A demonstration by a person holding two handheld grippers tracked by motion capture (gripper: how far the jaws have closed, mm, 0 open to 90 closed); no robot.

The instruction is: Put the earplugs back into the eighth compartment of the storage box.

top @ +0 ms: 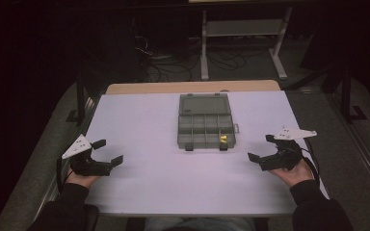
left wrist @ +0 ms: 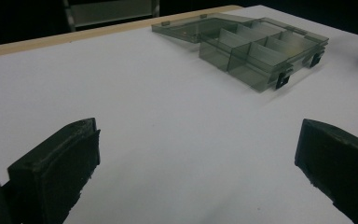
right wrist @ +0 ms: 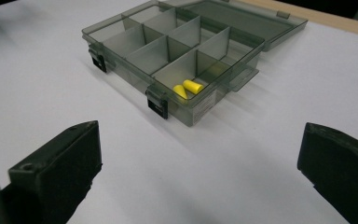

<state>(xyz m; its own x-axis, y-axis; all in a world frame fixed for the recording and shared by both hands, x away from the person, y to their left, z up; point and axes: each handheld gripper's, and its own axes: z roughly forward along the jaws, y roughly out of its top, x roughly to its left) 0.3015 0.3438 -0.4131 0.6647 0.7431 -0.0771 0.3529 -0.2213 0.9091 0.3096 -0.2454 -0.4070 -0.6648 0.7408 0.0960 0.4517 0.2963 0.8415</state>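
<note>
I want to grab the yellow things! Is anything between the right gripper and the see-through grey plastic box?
No. In the right gripper view, bare white tabletop lies between the right gripper and the open smoky-grey plastic compartment box holding two yellow earplugs.

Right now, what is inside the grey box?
Two yellow earplugs lie in one corner compartment of the open grey box. The other compartments look empty, though the dividers hide parts of their floors.

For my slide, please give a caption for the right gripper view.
Open hand-held gripper faces open box holding two yellow earplugs.
</note>
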